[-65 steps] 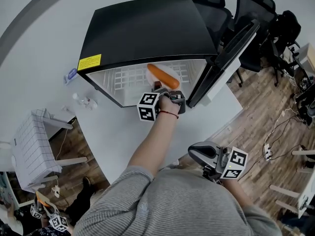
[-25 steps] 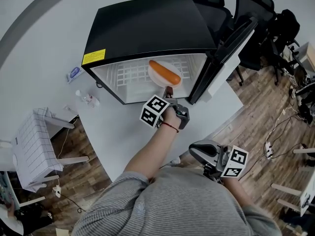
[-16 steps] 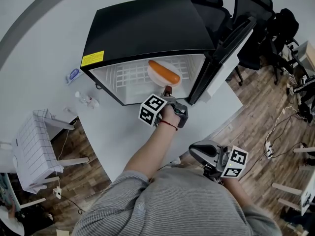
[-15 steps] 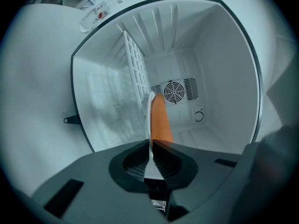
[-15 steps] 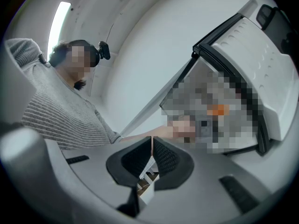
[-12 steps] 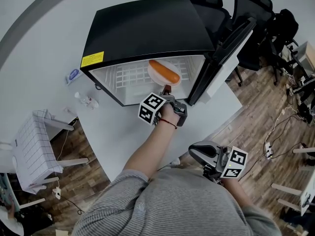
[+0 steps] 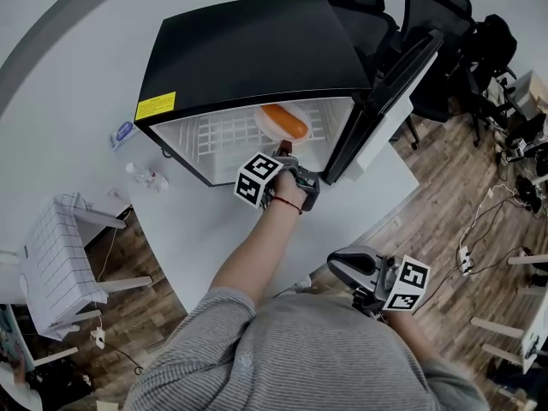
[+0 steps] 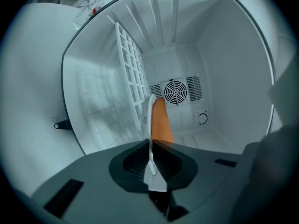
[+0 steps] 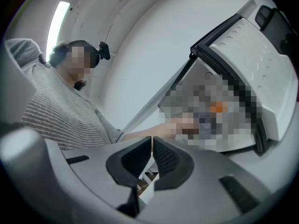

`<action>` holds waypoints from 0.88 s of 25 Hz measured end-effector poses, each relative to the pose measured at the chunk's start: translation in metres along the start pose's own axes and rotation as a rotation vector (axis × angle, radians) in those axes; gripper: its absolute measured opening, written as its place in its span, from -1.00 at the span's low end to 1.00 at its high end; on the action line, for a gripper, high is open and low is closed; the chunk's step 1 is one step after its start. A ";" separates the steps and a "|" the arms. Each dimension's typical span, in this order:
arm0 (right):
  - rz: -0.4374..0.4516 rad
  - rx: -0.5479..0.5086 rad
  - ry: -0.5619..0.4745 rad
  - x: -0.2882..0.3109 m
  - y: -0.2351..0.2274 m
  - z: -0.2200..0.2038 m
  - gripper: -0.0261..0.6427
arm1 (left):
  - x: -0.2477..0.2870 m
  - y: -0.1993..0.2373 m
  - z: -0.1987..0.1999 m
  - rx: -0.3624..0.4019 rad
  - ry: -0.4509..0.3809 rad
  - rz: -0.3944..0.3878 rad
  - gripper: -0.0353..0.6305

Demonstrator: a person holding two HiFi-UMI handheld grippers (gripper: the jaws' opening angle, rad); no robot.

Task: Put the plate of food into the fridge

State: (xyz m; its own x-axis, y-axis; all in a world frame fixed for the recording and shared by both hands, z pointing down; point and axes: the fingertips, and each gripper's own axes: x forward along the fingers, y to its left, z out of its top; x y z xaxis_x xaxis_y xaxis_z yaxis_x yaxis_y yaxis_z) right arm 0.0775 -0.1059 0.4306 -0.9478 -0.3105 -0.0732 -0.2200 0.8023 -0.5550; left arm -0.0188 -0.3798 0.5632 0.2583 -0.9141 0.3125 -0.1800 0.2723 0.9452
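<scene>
Left gripper [image 8: 150, 146], jaws just closing, is pinching the plate [image 8: 151, 110] by its rim, keeping the sausage [image 8: 161, 122] level inside the fridge [image 7: 257, 50]; right gripper [image 9: 152, 143] is idling closed, empty.

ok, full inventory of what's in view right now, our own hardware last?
fridge: one, black top, white inside, on table, door open
plate: one, white, inside fridge, rim between left jaws
food: one, orange, on plate
wire shelf: one, white, inside fridge
table: one, white, under fridge
office chairs: at least two, black, beyond the door
small items: two, on table beside fridge, unidentifiable
left gripper: one, grey, jaws just closed tighter on plate rim
right gripper: one, grey, shut, empty, near torso
</scene>
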 end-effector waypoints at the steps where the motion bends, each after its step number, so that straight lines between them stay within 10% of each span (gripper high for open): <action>1: -0.001 0.000 0.001 0.000 0.000 0.000 -0.88 | 0.001 -0.001 0.001 0.001 -0.001 0.000 -0.81; 22: 0.019 0.011 0.006 0.004 -0.004 0.003 -0.88 | -0.009 -0.016 0.003 0.102 0.028 -0.054 -0.80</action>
State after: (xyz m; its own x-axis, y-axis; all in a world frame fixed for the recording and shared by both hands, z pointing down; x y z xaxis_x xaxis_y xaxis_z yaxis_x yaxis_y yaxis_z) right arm 0.0751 -0.1122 0.4304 -0.9529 -0.2927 -0.0789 -0.1999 0.8024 -0.5624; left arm -0.0209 -0.3763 0.5449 0.2967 -0.9175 0.2649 -0.2606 0.1891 0.9467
